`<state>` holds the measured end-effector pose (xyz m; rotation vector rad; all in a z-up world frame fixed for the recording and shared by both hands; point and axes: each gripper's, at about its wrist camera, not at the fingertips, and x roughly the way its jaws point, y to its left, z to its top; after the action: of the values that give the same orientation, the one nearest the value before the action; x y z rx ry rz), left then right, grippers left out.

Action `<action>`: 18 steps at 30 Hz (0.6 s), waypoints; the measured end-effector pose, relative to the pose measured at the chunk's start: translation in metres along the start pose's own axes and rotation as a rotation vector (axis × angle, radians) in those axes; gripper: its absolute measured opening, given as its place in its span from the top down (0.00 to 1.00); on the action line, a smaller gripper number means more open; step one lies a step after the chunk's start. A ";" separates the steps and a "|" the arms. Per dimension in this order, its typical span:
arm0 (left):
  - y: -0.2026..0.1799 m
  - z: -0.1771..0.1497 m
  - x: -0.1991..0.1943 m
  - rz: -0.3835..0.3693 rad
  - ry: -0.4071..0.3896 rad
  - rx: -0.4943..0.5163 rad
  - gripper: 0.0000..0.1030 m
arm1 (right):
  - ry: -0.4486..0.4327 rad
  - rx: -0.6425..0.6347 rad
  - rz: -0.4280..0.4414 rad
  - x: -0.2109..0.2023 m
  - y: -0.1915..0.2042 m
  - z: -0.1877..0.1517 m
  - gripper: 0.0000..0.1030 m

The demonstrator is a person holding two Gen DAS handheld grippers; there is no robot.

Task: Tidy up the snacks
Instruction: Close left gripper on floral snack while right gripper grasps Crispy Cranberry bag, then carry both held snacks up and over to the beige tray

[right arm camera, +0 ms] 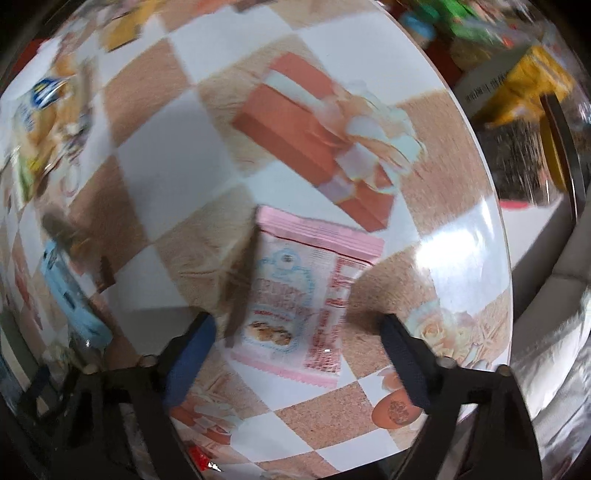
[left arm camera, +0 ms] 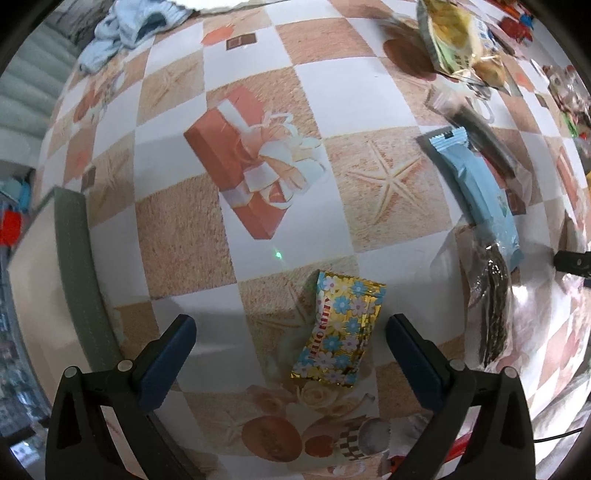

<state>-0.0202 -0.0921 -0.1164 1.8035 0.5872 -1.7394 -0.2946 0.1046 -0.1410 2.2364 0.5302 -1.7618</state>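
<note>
Two blue-padded fingers of the left gripper stand wide apart, nothing between their pads but one gold candy pack lying flat on the worktop, nearer the right finger and touching neither. That pack carries blue and white flowers and red lettering. To its right lie one clear bag of dark biscuits and, beyond it, one long blue bar running diagonally; the bag's top overlaps the bar's near end. One dark bar in clear wrap lies beside the blue bar on its far side. At the far right edge sits one yellow-green bag with a round bun just beside it. One pale blue cloth is bunched at the far left corner. One grey-green box rim shows at the left edge of the worktop.

From the right wrist view, the right gripper is likewise spread open and holds nothing. One pink snack pack lies flat on the worktop between its two fingers, clear of both. The blue bar shows again at the left, blurred. One yellow snack bag lies at the far left, also blurred. One red-tipped pen lies near the bottom edge.
</note>
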 end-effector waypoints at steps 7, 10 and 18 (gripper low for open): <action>-0.009 0.000 -0.011 -0.044 -0.018 0.001 0.39 | -0.036 -0.171 -0.005 -0.006 0.037 -0.015 0.45; -0.014 -0.002 -0.016 -0.052 -0.023 0.019 0.60 | -0.023 -0.212 0.006 -0.004 0.048 -0.030 0.45; -0.012 -0.032 -0.017 -0.066 0.002 -0.001 0.69 | 0.025 -0.299 0.016 0.006 0.076 -0.084 0.45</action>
<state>-0.0052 -0.0606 -0.1006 1.8040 0.6547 -1.7809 -0.1867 0.0707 -0.1285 2.0512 0.7255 -1.5327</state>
